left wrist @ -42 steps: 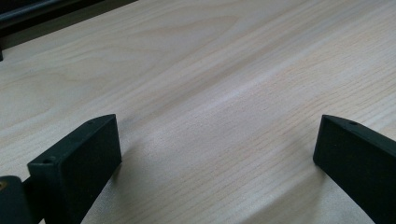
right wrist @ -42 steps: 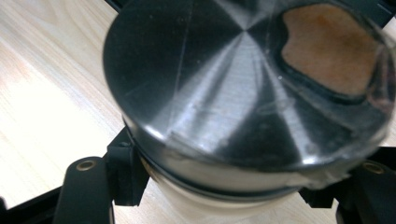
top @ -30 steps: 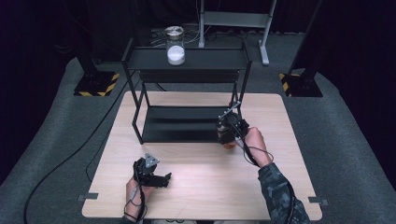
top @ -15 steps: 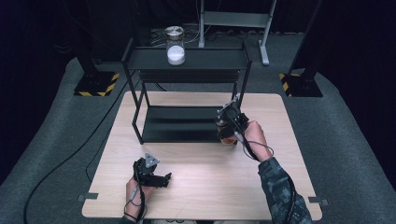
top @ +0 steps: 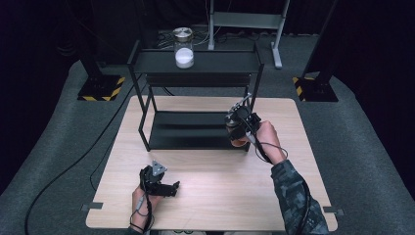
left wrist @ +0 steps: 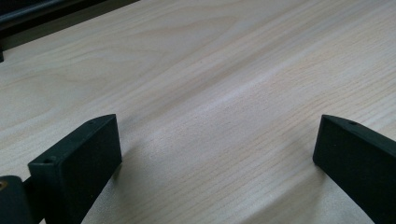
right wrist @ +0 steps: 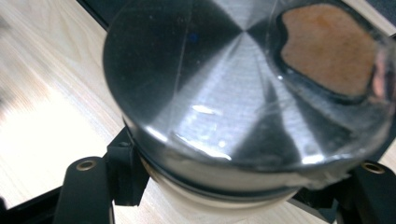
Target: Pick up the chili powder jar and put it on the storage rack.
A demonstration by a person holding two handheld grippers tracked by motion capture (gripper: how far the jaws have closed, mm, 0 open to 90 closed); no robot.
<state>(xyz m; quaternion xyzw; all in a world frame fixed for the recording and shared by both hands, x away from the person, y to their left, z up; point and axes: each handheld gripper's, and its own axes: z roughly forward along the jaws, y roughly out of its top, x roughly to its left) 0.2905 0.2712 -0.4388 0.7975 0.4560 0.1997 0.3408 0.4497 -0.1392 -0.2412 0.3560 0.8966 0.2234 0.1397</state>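
Observation:
My right gripper [top: 239, 128] hovers over the front right corner of the black rack [top: 195, 63], above the table, and is shut on a jar [top: 238, 142] with brownish contents. In the right gripper view the jar's shiny metal lid [right wrist: 233, 88] looms close, and my right gripper [right wrist: 233, 186] clamps the jar just under the lid from both sides. My left gripper [top: 172, 187] rests on the wooden table [top: 215, 196] near its front left. In the left gripper view my left gripper [left wrist: 215, 149] is open, with only bare wood between the jaws.
A second jar [top: 184, 49], with white contents and a metal lid, stands on the rack's top shelf. The lower shelf [top: 191, 129] is bare. Black stands with yellow-striped feet [top: 100, 90] flank the table on the grey floor.
The right hand has lifted the jar a little higher beside the rack's front right post. The left gripper has stayed where it was.

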